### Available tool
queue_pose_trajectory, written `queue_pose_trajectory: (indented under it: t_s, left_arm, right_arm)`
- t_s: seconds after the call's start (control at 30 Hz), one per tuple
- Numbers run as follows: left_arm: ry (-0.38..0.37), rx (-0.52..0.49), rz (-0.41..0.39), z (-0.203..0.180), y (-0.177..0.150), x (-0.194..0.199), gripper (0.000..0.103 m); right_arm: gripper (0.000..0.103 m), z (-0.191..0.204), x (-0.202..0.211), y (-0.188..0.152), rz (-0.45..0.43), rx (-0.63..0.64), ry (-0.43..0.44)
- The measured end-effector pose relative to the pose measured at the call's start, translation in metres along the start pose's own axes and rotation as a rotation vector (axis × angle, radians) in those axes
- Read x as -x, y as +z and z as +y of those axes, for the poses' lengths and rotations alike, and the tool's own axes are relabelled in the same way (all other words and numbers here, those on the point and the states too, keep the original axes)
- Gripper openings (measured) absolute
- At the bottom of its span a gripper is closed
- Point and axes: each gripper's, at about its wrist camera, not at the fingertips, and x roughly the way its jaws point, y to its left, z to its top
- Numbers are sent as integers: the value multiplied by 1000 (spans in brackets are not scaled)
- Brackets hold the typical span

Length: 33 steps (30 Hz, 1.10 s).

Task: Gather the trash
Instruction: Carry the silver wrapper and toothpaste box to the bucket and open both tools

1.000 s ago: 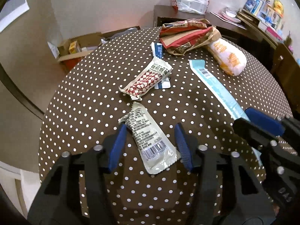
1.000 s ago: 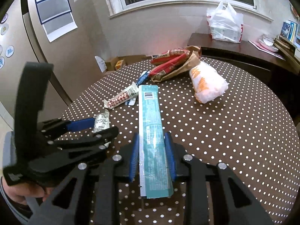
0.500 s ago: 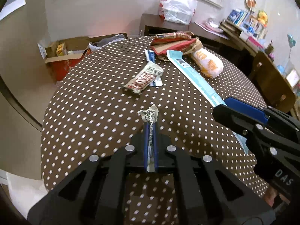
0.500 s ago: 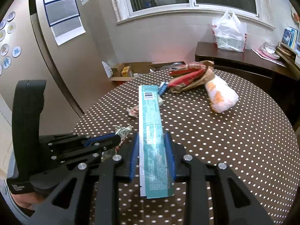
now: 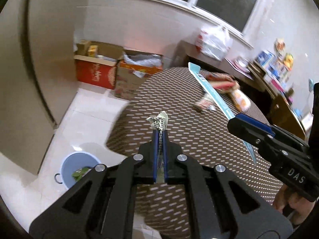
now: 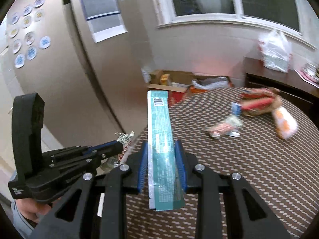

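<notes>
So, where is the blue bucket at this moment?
In the left wrist view, the blue bucket stands on the white floor at lower left, below the edge of the dotted table and left of the left gripper.

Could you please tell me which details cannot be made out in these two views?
- Wrappers left on the table: motion-blurred in both views, print unreadable.
- Small wrapper in the left gripper: mostly hidden between the fingers.
- Bucket, left view: its contents are too small to identify.
- Long teal wrapper: its text is too small to read.
</notes>
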Motion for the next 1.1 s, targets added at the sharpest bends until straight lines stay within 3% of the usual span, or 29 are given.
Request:
queue_pose_trajectory:
  t_s: [0.33,0.53,0.83,0.9,1.1]
  left_arm:
    - [130,157,-72,122,-9,51,4]
    - [201,238,-66,179,-18,54,4]
    - [247,301,-39,232,-29,40,4]
    - [250,304,-28,235,-30,36,4]
    - [246,310,-7,242,-34,26,4]
  right_arm:
    - [27,115,-62,11,49,99,154]
    - [27,160,-108,6,100,117,204]
    - [32,187,-169,-2,136,84,198]
    - [41,186,-185,-2,164,63,180]
    - [41,184,-199,-14,180,52,156]
